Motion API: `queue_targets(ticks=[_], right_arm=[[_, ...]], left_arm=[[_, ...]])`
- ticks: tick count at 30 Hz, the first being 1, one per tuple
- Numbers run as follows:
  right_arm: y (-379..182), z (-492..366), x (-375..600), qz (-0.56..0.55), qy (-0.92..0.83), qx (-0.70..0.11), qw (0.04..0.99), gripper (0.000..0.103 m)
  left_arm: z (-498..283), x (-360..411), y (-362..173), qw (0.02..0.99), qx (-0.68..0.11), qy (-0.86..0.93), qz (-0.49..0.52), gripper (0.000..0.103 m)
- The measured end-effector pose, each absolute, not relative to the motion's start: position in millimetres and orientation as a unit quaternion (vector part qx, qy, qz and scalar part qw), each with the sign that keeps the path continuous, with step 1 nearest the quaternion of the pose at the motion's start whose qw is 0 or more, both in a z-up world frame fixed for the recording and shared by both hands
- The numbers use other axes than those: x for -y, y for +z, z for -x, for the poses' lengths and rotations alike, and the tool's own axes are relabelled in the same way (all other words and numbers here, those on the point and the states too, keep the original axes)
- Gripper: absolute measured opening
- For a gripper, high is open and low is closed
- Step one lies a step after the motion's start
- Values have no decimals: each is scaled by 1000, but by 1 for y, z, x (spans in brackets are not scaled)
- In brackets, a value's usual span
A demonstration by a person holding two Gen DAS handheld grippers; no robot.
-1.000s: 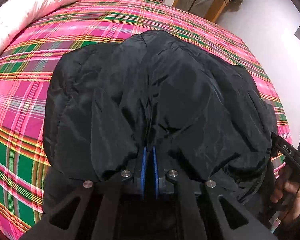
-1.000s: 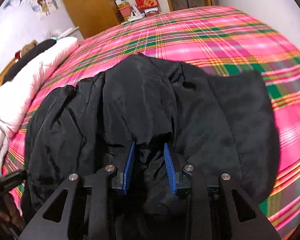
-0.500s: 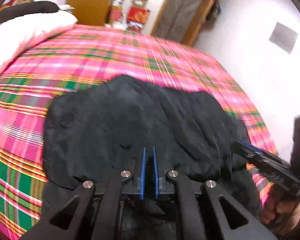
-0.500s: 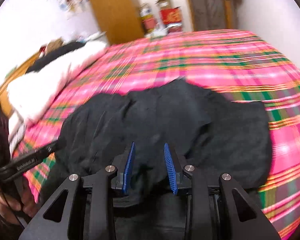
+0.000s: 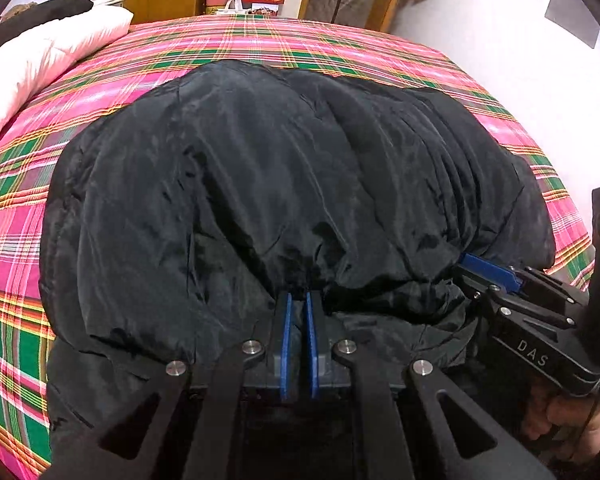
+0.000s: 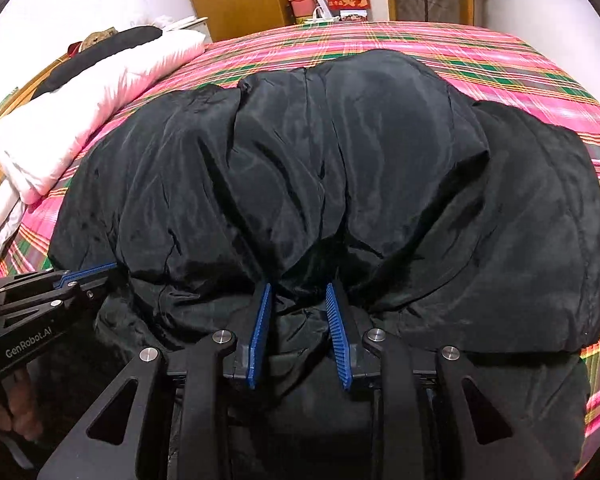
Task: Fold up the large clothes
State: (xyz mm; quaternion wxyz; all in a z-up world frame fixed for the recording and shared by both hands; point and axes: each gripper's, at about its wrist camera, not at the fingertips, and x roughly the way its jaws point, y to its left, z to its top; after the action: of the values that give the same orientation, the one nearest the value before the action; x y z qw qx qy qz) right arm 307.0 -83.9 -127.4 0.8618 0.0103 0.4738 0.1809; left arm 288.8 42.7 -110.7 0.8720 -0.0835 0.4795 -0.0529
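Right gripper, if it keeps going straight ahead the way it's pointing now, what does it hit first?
The black jacket. The right gripper already has bunched fabric between its blue fingers, so there's no free travel. Beyond lies the plaid bedspread.

Bare plaid bedspread [image 5: 260,44] lies open beyond the black coat [image 5: 280,184] — white duvet [image 6: 80,108] bounds the left side.

Bed [image 5: 260,44] covered edge to edge in pink-green-yellow plaid sheet. Black padded jacket [image 5: 284,184] lies bunched across the near half, reaching close to the near edge, its shiny fabric creased into folds. White quilt [image 6: 92,96] folded along the left edge toward the far left corner, a dark item [image 6: 100,50] lying beside it. Far half shows bare plaid.
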Motion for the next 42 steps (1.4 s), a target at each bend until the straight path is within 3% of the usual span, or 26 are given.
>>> queue_targets(ticks=[7,12,20,34,42], right_arm=[[-84,-278,89,-26,199,-455,867,28],[-126,-282,86,-10,187,-507,841,28],[-146,-287,86,-11,186,-504,843,27],[-148,-284,76,-2,180,-498,848,27],[-122,-270,77,-4,165,-506,847,29]], left_arm=[[-267,-51,-81,880,-453,-66,126,8],[-265,-36,-102,862,-488,-92,100,8],[-281,-37,-128,852,-505,-87,106,8],[-279,-30,-136,862,-491,-84,93,8],[-262,-22,-116,872,-479,-76,63,8]])
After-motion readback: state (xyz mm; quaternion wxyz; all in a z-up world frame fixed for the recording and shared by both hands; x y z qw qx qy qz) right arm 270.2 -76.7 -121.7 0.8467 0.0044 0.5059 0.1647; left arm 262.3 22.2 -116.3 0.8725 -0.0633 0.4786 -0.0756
